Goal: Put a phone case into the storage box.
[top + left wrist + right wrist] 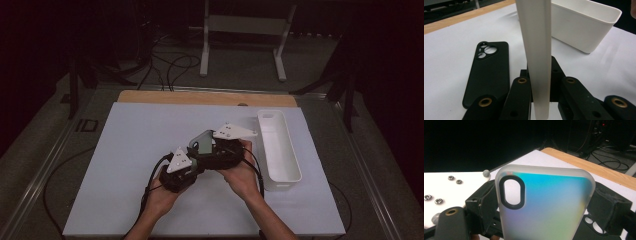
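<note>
A frosted, iridescent phone case (549,195) with an oval camera cutout stands upright between my two grippers at the middle of the table (202,141). My left gripper (541,75) is shut on its thin wall, which rises edge-on between the jaws as a pale strip (536,37). My right gripper (545,205) spans the case's width, with a pad against each side edge. A black phone case (490,72) lies flat on the white sheet, just left of the left gripper's jaws; its camera holes peek out at the lower right (594,226).
A long white bin (295,167) stands to the right of the hands, close behind the held case (584,27). The white sheet (130,150) covers the table up to a wooden strip (200,97) at the far edge. Cables and a white stand lie beyond.
</note>
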The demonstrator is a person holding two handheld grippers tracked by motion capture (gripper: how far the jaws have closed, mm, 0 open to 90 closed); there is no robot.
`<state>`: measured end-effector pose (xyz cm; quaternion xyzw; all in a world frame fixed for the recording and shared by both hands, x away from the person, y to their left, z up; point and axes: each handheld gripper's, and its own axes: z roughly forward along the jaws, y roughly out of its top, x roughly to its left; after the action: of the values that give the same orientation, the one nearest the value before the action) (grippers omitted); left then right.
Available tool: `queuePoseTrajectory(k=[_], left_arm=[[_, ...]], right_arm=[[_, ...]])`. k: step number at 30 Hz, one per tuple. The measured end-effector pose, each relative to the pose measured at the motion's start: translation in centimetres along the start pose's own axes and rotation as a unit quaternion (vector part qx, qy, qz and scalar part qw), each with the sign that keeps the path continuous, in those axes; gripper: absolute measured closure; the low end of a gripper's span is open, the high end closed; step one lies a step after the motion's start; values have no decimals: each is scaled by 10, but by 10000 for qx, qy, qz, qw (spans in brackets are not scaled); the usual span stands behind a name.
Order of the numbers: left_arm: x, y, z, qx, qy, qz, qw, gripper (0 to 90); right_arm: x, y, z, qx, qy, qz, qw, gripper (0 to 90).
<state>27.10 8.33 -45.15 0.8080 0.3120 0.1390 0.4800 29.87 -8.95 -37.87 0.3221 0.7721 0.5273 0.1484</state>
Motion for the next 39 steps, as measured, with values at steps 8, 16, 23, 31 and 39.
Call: queuePoseTrajectory(k=[8, 16, 23, 31, 39], left_arm=[[-1, 1, -1, -71, -191, 111, 9997, 624], [4, 4, -8, -211, 309, -213, 9991, 135], [14, 4, -22, -301, 411, -278, 9983, 19], [27, -12, -40, -523, 629, -178, 9965, 0], [37, -35, -55, -664, 946, -93, 9933, 0]], right_arm=[[-1, -2, 0, 6, 37, 13, 10000, 166], [-5, -2, -2, -48, -34, 59, 10000, 165], [-10, -2, -5, -83, -122, 117, 9998, 165], [-16, -1, -9, -76, -228, 100, 9997, 165], [-19, 0, -12, -93, -280, 106, 9995, 165]])
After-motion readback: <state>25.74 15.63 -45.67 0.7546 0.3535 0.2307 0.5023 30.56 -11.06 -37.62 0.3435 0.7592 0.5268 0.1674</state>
